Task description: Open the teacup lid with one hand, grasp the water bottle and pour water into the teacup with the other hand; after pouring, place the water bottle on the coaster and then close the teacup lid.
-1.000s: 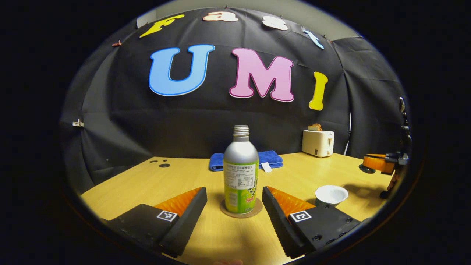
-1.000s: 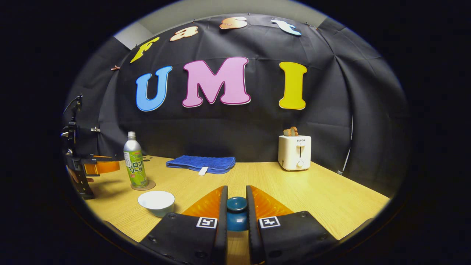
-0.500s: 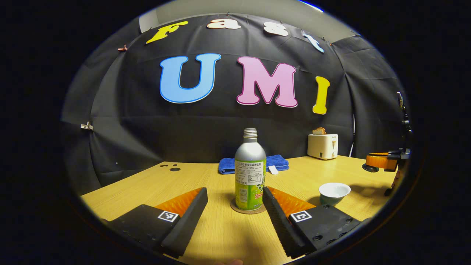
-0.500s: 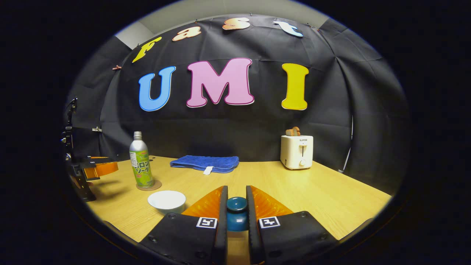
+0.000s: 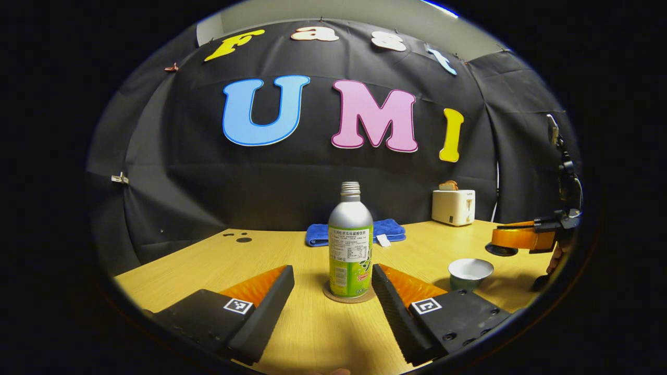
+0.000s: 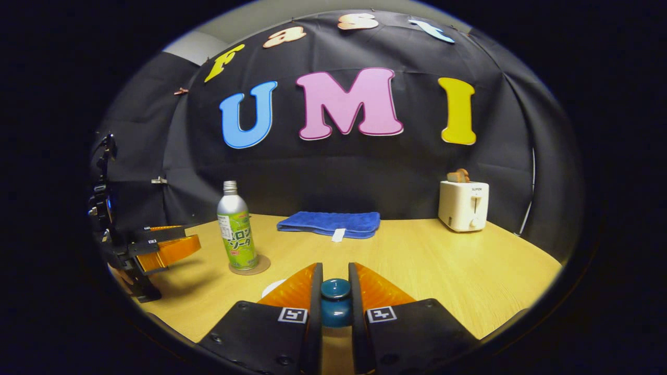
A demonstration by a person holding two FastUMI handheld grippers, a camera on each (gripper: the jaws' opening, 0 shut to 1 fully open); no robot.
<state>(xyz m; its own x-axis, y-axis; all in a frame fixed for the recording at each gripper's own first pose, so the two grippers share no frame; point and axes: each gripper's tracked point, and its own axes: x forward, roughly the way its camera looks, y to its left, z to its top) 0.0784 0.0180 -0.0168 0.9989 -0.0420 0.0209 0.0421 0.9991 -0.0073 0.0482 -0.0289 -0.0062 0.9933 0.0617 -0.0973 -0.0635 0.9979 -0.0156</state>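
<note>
Now, your right gripper [image 6: 335,284] has both fingers pressed on the knob of the teacup lid [image 6: 335,302] and holds it above the table [image 6: 443,265], clear of the wood. The water bottle [image 5: 350,240] stands upright on the round coaster [image 5: 349,297], and I take this bottle as the landmark. Your left gripper [image 5: 332,278] is in front of the bottle with its jaws wide open, one finger on each side, and neither finger touches it. In the left gripper view the uncovered teacup [image 5: 470,272] sits on the table to the right of the bottle, a little nearer to you. Its inside looks white, but I cannot tell whether water is in it. Behind the bottle lies a folded blue towel [image 5: 385,229], and far to its right stands a white toaster [image 5: 454,206].
</note>
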